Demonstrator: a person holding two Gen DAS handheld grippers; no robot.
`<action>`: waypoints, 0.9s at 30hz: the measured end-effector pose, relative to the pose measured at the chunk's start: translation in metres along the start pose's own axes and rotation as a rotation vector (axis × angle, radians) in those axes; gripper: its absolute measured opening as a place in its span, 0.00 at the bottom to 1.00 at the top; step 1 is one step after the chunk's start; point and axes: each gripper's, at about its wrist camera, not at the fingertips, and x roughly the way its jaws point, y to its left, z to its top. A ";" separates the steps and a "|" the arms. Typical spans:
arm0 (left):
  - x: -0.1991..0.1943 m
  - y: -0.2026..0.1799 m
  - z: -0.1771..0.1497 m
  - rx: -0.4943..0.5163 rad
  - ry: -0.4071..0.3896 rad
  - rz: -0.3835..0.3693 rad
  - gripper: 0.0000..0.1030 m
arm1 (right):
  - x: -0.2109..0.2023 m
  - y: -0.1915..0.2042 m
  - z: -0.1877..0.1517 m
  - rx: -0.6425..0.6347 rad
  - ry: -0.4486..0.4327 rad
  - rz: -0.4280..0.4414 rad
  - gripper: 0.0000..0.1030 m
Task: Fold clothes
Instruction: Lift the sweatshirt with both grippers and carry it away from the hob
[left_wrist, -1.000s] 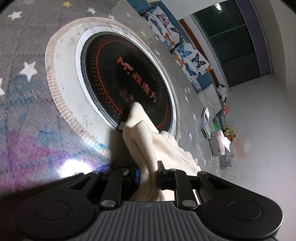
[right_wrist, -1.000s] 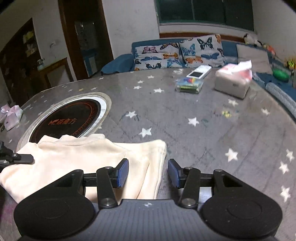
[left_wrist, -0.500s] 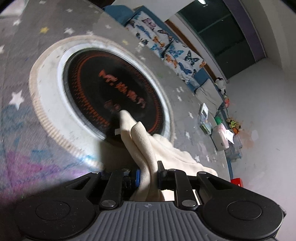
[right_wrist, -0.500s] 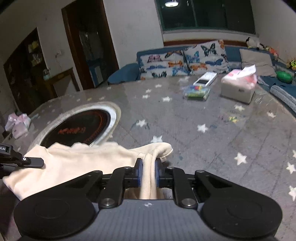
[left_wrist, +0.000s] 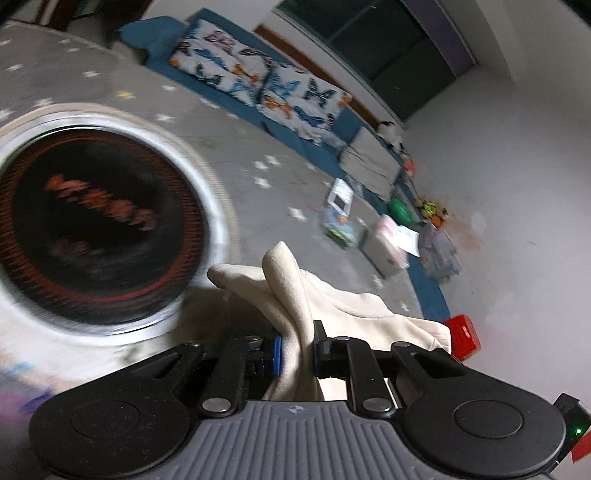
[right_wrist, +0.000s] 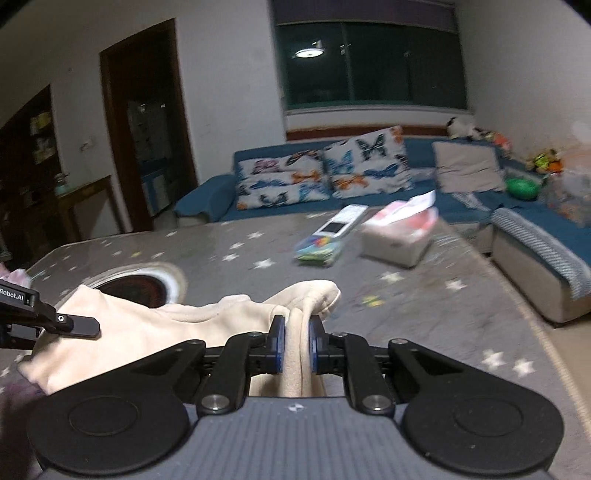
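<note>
since a second ago both views have tilted up and the cloth has come off the table. left wrist view: the left hand-held gripper (left_wrist: 297, 349) is nipped tight on a bunched edge of the cream garment (left_wrist: 347, 306), beside the round black hob (left_wrist: 92, 229). right wrist view: the right hand-held gripper (right_wrist: 295, 345), whose jaws have just closed, clamps the garment's other edge above the starred table (right_wrist: 424, 314). best to raise both edges level and keep the cloth taut before folding it over.
</note>
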 end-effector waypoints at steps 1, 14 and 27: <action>0.006 -0.008 0.002 0.013 0.005 -0.011 0.16 | -0.002 -0.006 0.002 0.002 -0.007 -0.016 0.11; 0.095 -0.066 0.008 0.089 0.129 -0.079 0.16 | 0.004 -0.075 0.008 0.066 -0.006 -0.205 0.11; 0.122 -0.042 -0.004 0.148 0.198 0.071 0.28 | 0.055 -0.107 -0.027 0.115 0.170 -0.279 0.14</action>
